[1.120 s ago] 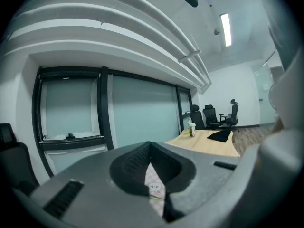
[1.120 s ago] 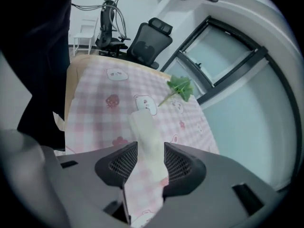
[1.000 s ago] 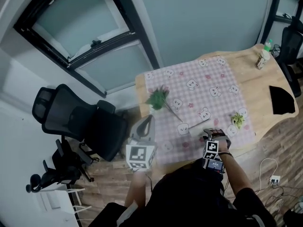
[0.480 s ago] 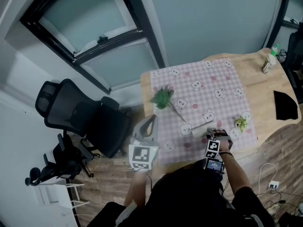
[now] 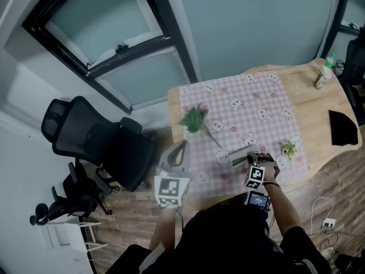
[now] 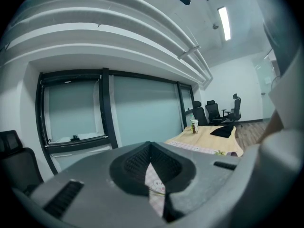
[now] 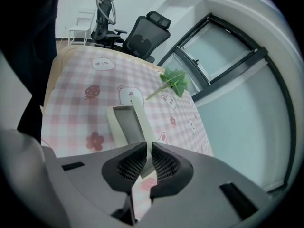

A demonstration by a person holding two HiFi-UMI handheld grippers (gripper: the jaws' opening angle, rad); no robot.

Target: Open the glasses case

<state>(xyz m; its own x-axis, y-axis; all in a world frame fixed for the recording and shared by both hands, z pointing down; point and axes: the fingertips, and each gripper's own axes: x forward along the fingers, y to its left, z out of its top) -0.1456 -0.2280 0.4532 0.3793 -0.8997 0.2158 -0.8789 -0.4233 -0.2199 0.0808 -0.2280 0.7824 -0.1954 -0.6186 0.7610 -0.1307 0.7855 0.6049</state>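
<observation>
The cream glasses case lies on the pink checked cloth near the table's front edge. Its lid flap stands raised, so the grey lining shows. My right gripper points steeply down at it; its jaws are closing, and the thin edge of the flap is pinched between the ribbed pads. My left gripper hangs off the table's left side, over the floor. Its pads meet with nothing between them.
A green sprig lies on the cloth's left part and a small plant near its right front corner. On the bare wooden table are a bottle and a black cloth. A black office chair stands left.
My right jaws have gone from wide open to closed on the case's flap and have drawn it up, so the grey inside now shows. The left gripper has stayed put.
</observation>
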